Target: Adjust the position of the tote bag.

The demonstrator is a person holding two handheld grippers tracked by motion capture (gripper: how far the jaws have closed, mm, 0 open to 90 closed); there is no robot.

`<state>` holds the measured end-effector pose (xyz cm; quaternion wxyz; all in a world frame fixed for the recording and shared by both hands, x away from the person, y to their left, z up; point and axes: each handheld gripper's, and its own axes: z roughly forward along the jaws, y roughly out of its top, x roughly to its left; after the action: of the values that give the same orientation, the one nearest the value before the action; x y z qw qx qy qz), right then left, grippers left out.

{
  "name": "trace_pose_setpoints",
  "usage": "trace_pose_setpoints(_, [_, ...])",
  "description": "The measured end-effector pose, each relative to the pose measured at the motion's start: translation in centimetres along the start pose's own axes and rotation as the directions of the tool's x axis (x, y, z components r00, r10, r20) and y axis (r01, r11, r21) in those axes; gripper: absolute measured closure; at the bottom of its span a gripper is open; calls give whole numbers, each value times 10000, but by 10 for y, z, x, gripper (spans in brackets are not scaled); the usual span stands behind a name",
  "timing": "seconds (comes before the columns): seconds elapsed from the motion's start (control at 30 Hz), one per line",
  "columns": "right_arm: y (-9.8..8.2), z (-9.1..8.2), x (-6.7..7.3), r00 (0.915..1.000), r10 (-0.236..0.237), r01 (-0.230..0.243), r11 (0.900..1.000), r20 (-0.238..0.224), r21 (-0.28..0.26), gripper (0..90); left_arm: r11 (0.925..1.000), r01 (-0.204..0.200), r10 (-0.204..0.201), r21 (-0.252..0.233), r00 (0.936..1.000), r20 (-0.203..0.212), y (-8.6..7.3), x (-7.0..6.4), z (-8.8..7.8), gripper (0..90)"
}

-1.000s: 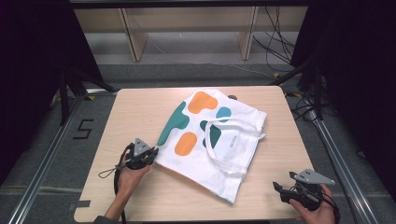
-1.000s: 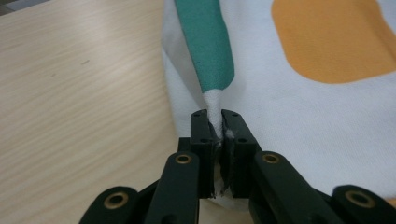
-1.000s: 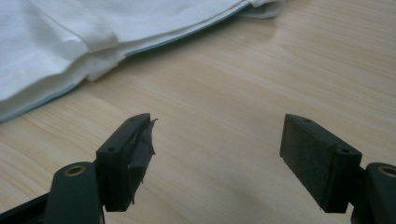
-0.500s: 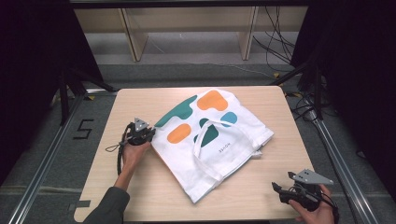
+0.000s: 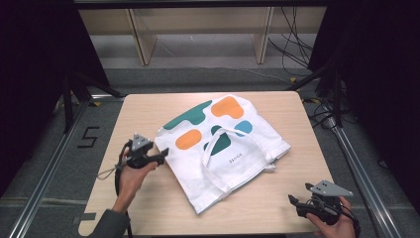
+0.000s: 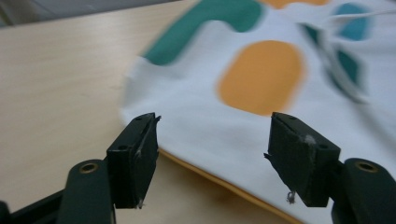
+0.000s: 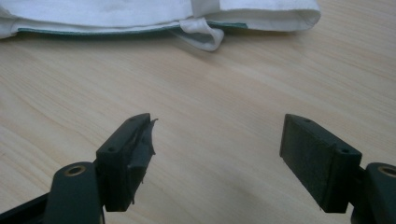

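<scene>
2 grippers, 1 tote bag, 1 table. Left gripper jaws just opened wide, nothing gripped, at bag's left corner; bag rotated since earlier, now mid-table. Right gripper wide open, empty, unmoved near front-right edge.

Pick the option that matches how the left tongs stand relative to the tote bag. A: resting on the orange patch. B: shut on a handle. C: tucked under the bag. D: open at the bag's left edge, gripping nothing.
D: the left tongs stand open at the tote bag's left edge, having just been opening, with nothing pinched between the jaws.
</scene>
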<state>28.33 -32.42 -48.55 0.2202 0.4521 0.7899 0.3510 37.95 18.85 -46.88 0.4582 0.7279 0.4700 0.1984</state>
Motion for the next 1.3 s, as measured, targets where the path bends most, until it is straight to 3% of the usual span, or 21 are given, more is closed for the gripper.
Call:
trace_pose_setpoints(0.03, [0, 0, 0, 10000, 0, 0, 10000, 0, 0, 264, 10000, 0, 0, 0, 10000, 0, 0, 0, 0, 328])
trace_pose_setpoints(0.07, [0, 1, 0, 9999, -51, 51, 10000, -102, -52, 264, 9978, -626, 616, 200, 9969, 497, -13, -30, -11, 328])
trace_pose_setpoints(0.1, [0, 0, 4, 9995, 313, -312, 9994, -41, 137, 264, 9927, -1144, 1120, 383, 9920, 590, -18, -45, -14, 329])
trace_pose_setpoints(0.13, [0, 1, 1, 9997, -217, 217, 9998, 76, -38, 264, 9873, -1506, 1465, 511, 9862, 773, -22, -59, -17, 327])
trace_pose_setpoints(0.2, [0, 2, 1, 9997, -237, 237, 9997, -3, -47, 264, 9825, -1769, 1693, 588, 9788, 1156, -28, -74, -19, 320])
trace_pose_setpoints(0.23, [0, 1, 2, 9996, -276, 277, 9996, 28, -62, 264, 9719, -2188, 2037, 871, 9667, 1551, -36, -94, -18, 305])
trace_pose_setpoints(0.33, [0, 2, 1, 9998, -203, 204, 9998, 29, -35, 263, 9340, -3241, 3017, 1502, 9409, 1536, -45, -115, -15, 298])
trace_pose_setpoints(0.47, [-1, 2, 4, 9998, 197, -194, 9994, -99, 276, 262, 9285, -3341, 3063, 1621, 9359, 1741, -53, -132, -5, 293])
trace_pose_setpoints(0.53, [0, 2, 1, 9995, -305, 304, 9995, 67, 99, 261, 8808, -4356, 4115, 1856, 8981, 1551, -57, -143, 6, 290])
trace_pose_setpoints(0.57, [0, 2, 1, 9995, -324, 323, 9995, 65, 70, 261, 8648, -4613, 4412, 1984, 8866, 1385, -58, -147, 7, 290])
trace_pose_setpoints(0.6, [0, 2, 1, 9995, -324, 323, 9995, 65, 70, 261, 8648, -4613, 4412, 1984, 8866, 1385, -58, -147, 7, 288])
trace_pose_setpoints(0.63, [-1, 3, 2, 9994, -349, 348, 9994, 68, 68, 262, 8439, -4862, 4714, 2267, 8738, 1190, -61, -154, 8, 291])
trace_pose_setpoints(0.67, [-1, 3, 2, 9994, -349, 348, 9994, 68, 68, 262, 8439, -4862, 4714, 2267, 8738, 1190, -61, -154, 8, 307])
trace_pose_setpoints(0.7, [0, 3, 2, 9997, -251, 250, 9996, 18, 165, 261, 8112, -5357, 5327, 2345, 8424, 814, -63, -155, 9, 326])
trace_pose_setpoints(0.9, [0, 3, 1, 9994, -357, 357, 9993, -3, 134, 261, 7992, -5560, 5486, 2282, 8300, 1010, -64, -152, 8, 446])
trace_pose_setpoints(1.03, [-1, 2, 1, 9990, -439, 439, 9990, 41, 53, 261, 7731, -5827, 5868, 2505, 8070, 664, -65, -142, 2, 593])
trace_pose_setpoints(1.13, [0, 2, 2, 9997, -256, 256, 9996, 24, 102, 261, 7730, -5797, 5904, 2576, 8060, 421, -65, -132, -2, 639])
trace_pose_setpoints(1.2, [0, 1, 3, 9999, -114, 115, 9998, -56, 165, 261, 7844, -5538, 5671, 2793, 8227, 385, -62, -115, -7, 660])
trace_pose_setpoints(1.23, [0, 1, 3, 9998, -166, 168, 9997, -68, 197, 261, 7844, -5538, 5671, 2793, 8227, 385, -62, -115, -7, 664])
trace_pose_setpoints(1.27, [0, 2, 3, 9998, -152, 153, 9998, -106, 138, 261, 8088, -5158, 5261, 2825, 8493, 446, -59, -101, -10, 676])
trace_pose_setpoints(1.3, [0, 2, 2, 9997, -227, 228, 9997, -100, 130, 261, 8171, -5044, 5140, 2790, 8567, 437, -58, -95, -12, 706])
